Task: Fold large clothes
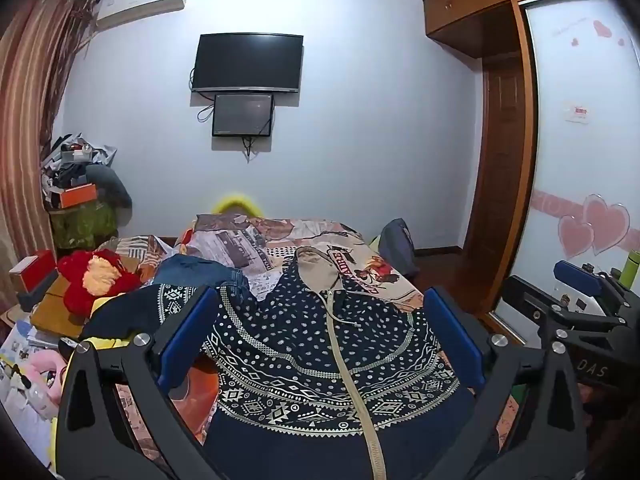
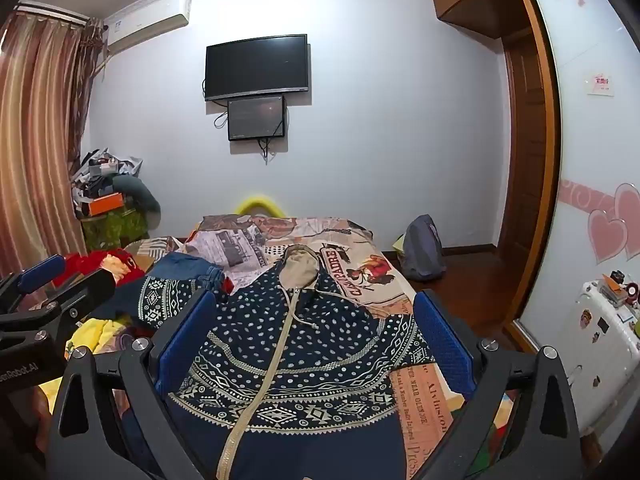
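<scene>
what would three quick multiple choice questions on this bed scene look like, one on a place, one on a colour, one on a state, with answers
1. Where does the hood of the navy patterned hoodie lie?
A. at the end away from the cameras
B. at the end next to the cameras
C. hanging off the bed's side

2. What colour is the hoodie's zipper?
A. red
B. beige
C. black

3. How do the left gripper and right gripper stand?
A. both shut on the hoodie
B. one shut, one open
C. both open, holding nothing

Answers:
1 A, the beige-lined hood points toward the TV wall.
2 B, a pale beige strip runs down the front.
3 C, blue pads stand wide apart above the cloth.
</scene>
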A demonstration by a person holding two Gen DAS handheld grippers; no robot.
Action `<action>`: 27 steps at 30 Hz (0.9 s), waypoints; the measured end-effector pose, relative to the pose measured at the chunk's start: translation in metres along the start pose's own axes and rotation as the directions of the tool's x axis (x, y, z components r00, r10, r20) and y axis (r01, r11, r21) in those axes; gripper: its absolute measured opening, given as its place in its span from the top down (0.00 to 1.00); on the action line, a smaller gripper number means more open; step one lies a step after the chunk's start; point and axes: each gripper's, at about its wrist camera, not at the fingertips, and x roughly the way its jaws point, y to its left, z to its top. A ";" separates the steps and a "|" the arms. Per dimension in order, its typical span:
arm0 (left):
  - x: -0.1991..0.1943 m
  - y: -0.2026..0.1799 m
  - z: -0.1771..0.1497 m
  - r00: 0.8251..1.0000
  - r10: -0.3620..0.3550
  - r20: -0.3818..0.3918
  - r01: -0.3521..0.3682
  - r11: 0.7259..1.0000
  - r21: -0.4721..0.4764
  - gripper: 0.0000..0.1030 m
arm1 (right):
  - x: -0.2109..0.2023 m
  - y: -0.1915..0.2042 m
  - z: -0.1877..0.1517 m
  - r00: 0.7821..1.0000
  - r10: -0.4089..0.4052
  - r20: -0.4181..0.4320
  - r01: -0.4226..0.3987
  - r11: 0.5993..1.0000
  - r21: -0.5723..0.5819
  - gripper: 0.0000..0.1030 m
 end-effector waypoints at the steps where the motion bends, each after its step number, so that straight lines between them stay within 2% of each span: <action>1: 0.000 0.000 0.000 1.000 -0.002 -0.003 0.002 1.000 -0.003 0.00 | 0.000 0.000 0.000 1.000 0.000 -0.002 0.000 1.000 0.000 0.05; 4: -0.004 0.011 -0.001 1.000 0.001 0.000 -0.001 0.999 -0.037 0.00 | 0.000 0.000 0.001 1.000 0.002 0.001 -0.002 1.000 -0.002 0.05; 12: 0.006 0.007 -0.006 1.000 0.026 -0.010 -0.026 1.000 -0.005 0.00 | -0.002 0.007 -0.001 1.000 -0.001 -0.005 0.001 1.000 -0.001 0.05; 27: 0.007 0.008 -0.004 1.000 0.020 -0.009 -0.021 1.000 -0.017 0.00 | 0.005 0.005 -0.003 1.000 0.004 -0.013 -0.004 1.000 -0.003 0.05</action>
